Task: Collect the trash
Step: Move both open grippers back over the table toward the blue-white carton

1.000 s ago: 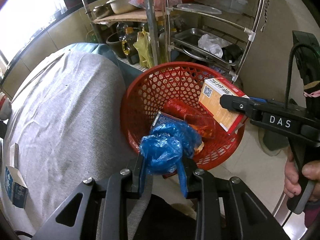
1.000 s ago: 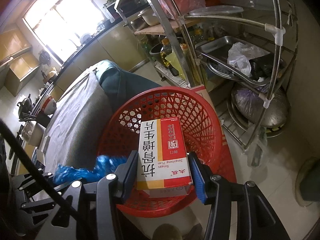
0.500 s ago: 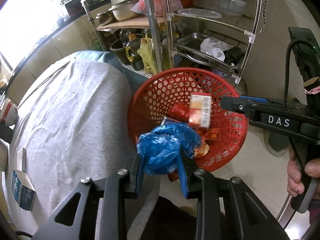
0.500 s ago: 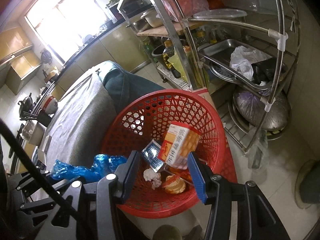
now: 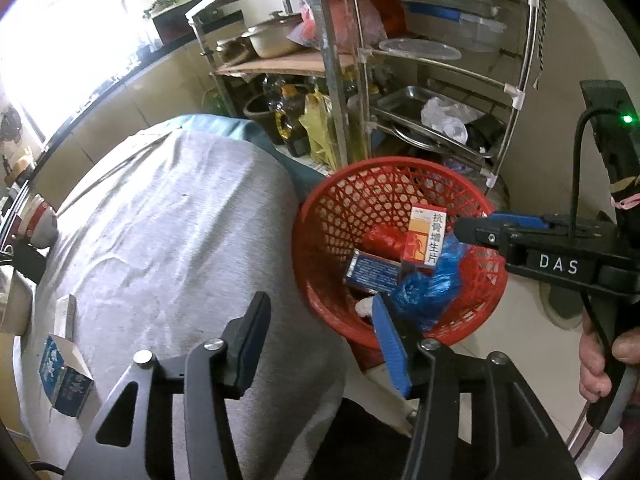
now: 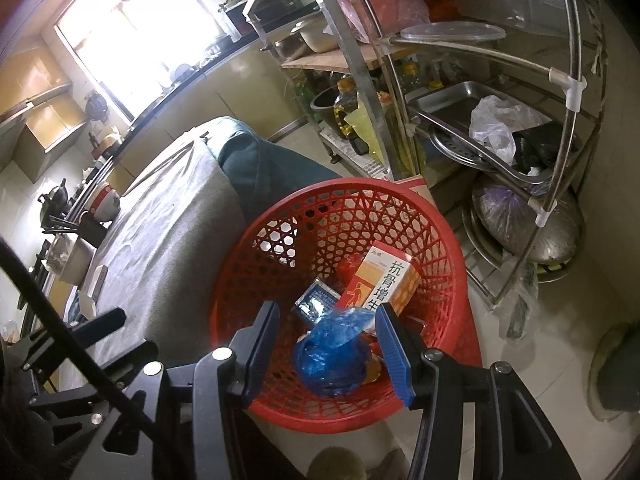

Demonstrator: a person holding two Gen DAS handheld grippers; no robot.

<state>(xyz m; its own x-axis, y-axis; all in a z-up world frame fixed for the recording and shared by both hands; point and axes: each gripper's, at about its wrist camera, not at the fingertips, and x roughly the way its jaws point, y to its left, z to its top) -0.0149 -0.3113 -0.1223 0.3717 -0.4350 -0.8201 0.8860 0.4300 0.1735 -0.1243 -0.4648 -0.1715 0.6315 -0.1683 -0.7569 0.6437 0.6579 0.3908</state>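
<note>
A red plastic lattice basket [image 5: 344,216] is sitting on the tiled floor [image 6: 532,364] just past the rounded edge of a tabletop draped in grey cloth [image 5: 160,232], with a metal wire rack [image 6: 500,92] of pans and bags standing behind it. Inside the basket a crumpled blue plastic bag [image 6: 336,352] is lying near the front wall, touching an orange-and-white medicine box [image 6: 384,284] that is leaning tilted against the far side. A small dark-blue printed carton [image 6: 316,302] is lying beside that box, and a red wrapper [image 5: 380,240] is showing behind them.

The left gripper [image 5: 320,340] is hanging over the tabletop's edge beside the basket; its jaws are opening and standing well apart, with nothing between them. The right gripper [image 6: 328,344] is hovering above the basket with its blue-padded jaws apart, framing the blue bag below but pressing on nothing. In the left wrist view a hand [image 5: 604,356] is gripping the right tool's handle.

On the tabletop, near its left edge, a small blue-and-white open carton [image 5: 64,380] is standing, and a flat white packet [image 5: 66,312] is lying just beyond it.
</note>
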